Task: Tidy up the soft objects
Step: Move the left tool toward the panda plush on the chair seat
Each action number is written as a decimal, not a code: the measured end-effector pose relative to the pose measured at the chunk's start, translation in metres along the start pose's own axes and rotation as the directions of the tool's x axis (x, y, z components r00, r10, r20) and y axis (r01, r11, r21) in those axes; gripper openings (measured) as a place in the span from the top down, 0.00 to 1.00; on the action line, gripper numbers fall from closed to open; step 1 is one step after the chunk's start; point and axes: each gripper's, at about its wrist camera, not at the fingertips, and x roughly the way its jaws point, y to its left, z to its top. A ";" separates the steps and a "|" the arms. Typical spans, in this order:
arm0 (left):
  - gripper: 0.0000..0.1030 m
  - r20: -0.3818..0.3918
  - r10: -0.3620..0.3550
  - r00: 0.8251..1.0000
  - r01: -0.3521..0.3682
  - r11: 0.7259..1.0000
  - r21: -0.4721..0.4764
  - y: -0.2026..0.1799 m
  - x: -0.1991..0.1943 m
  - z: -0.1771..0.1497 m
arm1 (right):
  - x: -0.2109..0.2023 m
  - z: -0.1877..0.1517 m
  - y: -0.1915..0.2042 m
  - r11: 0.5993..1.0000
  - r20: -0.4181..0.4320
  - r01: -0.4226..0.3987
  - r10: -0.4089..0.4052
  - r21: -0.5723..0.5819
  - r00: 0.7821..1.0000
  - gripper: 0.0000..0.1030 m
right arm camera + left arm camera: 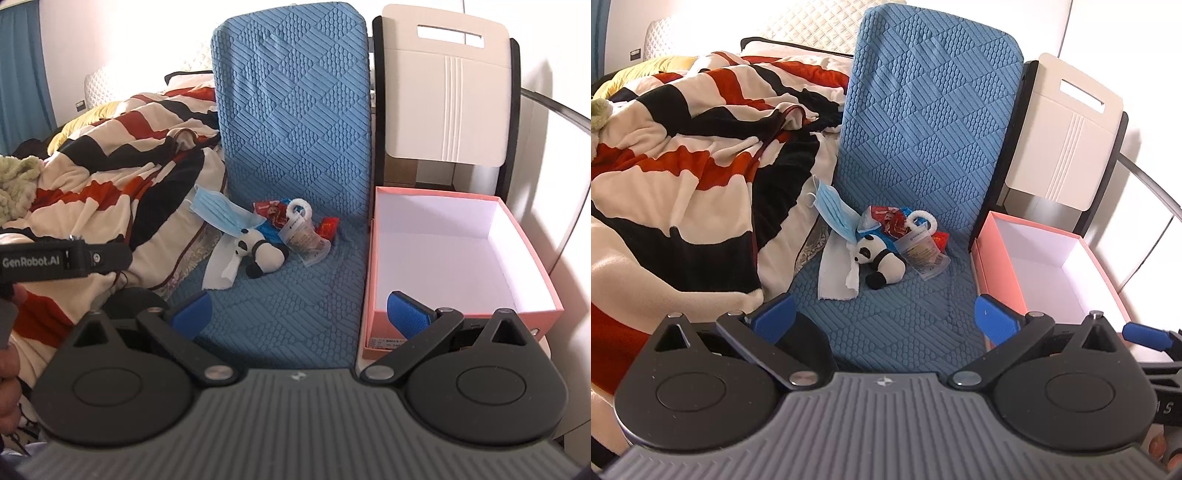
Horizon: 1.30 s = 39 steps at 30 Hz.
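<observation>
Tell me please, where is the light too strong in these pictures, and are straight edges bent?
Left wrist view: the wall behind the striped blanket is washed out white, and the pink box looks skewed. Right wrist view: glare at the right wall; the dark rail curves.

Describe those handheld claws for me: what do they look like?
Each claw, left and right, has two blue ribbed fingers on black hinged arms, round black housings and a grey ridged body. Seen from the side, the left one bears white "GenRobot.AI" lettering.
</observation>
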 end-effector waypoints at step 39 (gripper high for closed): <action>0.00 -0.046 -0.089 0.995 0.091 0.995 0.049 0.007 0.077 0.010 | 0.072 -0.004 -0.009 1.000 0.011 -0.017 0.018 -0.003 1.000 0.00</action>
